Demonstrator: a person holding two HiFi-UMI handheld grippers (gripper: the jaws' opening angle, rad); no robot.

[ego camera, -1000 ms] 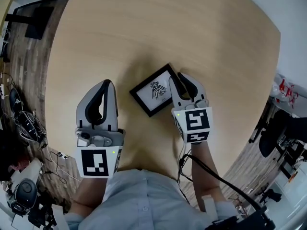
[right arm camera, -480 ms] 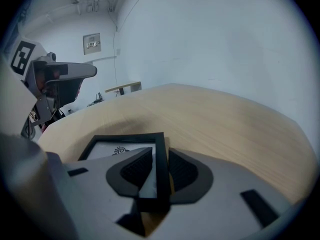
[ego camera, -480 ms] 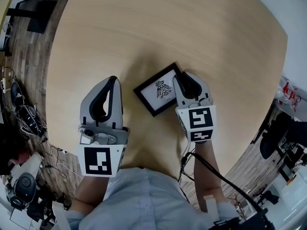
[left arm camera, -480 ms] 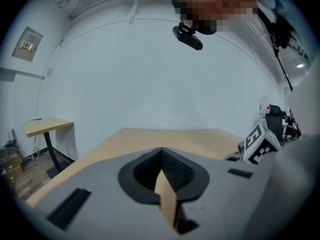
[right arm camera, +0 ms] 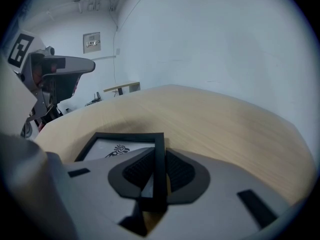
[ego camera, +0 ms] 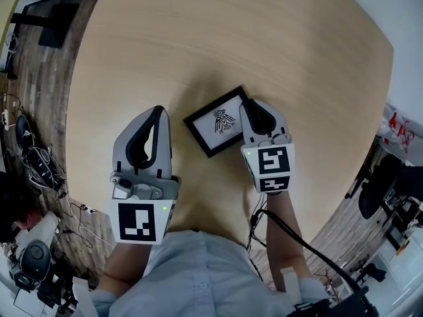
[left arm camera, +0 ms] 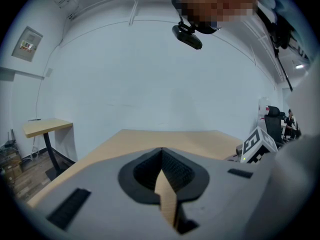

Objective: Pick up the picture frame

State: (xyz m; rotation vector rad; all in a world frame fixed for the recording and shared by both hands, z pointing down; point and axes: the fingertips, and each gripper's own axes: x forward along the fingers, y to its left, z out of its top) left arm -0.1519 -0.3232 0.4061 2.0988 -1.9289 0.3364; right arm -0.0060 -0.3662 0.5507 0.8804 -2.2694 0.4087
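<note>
A small black picture frame [ego camera: 218, 125] with a bird drawing lies flat on the round wooden table [ego camera: 231, 38]. My right gripper [ego camera: 256, 111] sits at the frame's right edge. In the right gripper view the frame's [right arm camera: 117, 145] side rail stands between the pads of my right gripper [right arm camera: 159, 154]. The jaws are closing, with the pads close to the rail on both sides. My left gripper [ego camera: 155, 114] hovers to the left of the frame, apart from it. Its jaws [left arm camera: 161, 153] are shut on nothing.
The table's edge curves round close to my body, with wood floor, cables and gear [ego camera: 30, 164] to the left. A small desk [left arm camera: 47, 126] stands by the white wall. Office chairs [ego camera: 380, 183] are at the right.
The right gripper has slid slightly further along the frame's right edge, and the rail now lies between its pads. The left gripper has stayed where it was.
</note>
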